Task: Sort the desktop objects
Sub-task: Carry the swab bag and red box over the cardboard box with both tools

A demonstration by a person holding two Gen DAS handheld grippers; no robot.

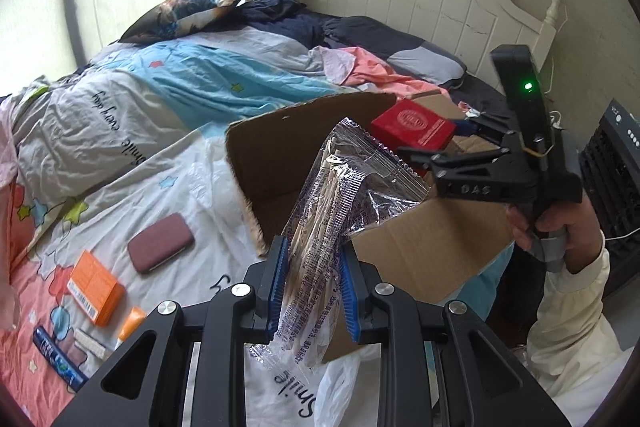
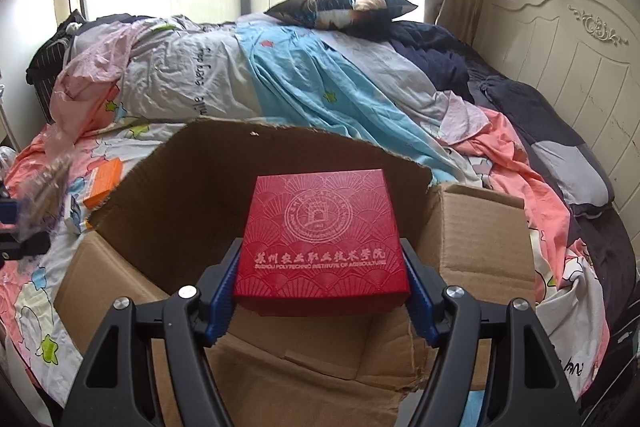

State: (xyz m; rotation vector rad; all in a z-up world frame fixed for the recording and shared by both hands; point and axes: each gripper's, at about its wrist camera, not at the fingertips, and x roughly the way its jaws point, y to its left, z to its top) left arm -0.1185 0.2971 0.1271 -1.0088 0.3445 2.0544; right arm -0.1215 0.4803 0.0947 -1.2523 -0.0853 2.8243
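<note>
The left gripper (image 1: 314, 283) is clamped on a clear packet of wooden sticks (image 1: 320, 227), its blue pads (image 1: 280, 279) pressing the wrapper from both sides. The packet stands tilted just in front of the cardboard box (image 1: 420, 251), its top leaning over the box's near edge. The right gripper (image 2: 320, 291) is clamped on a red gift box (image 2: 320, 235), held level above the open cardboard box. To the left of the cardboard box, on the bedspread (image 1: 180, 167), lie a maroon case (image 1: 161, 242), an orange carton (image 1: 96, 287) and a blue tube (image 1: 58, 357).
</note>
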